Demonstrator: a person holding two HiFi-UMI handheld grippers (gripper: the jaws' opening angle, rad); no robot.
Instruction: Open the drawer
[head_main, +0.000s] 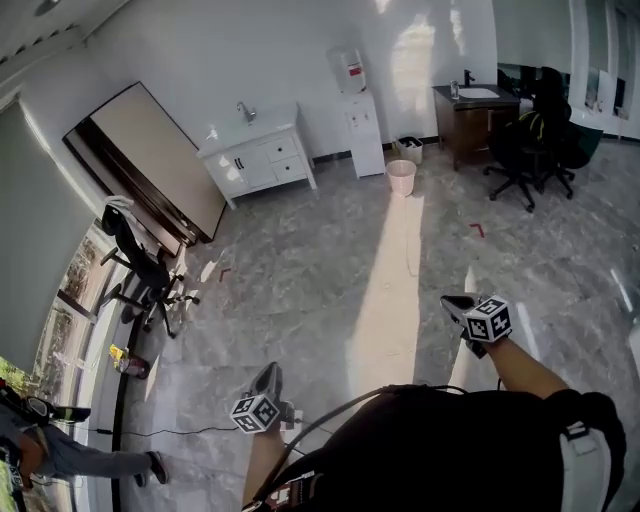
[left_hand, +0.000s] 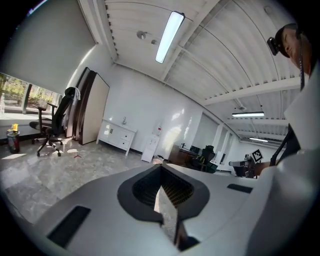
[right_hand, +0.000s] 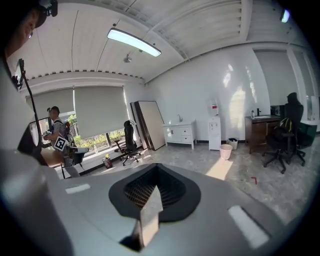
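While the white sink cabinet (head_main: 250, 165) and its drawers (head_main: 286, 158) stand well apart across the floor, the left gripper (head_main: 268, 378) and right gripper (head_main: 456, 303) are both clenched on nothing. If they arrive clenched, they would likely knock the handle instead of gripping it. The water bottle's (head_main: 350, 70) red label is unreadable.

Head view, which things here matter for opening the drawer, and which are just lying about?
For the job: white drawer cabinet, left gripper, right gripper.
Lying about: pink bin, water dispenser, office chair, dark desk.
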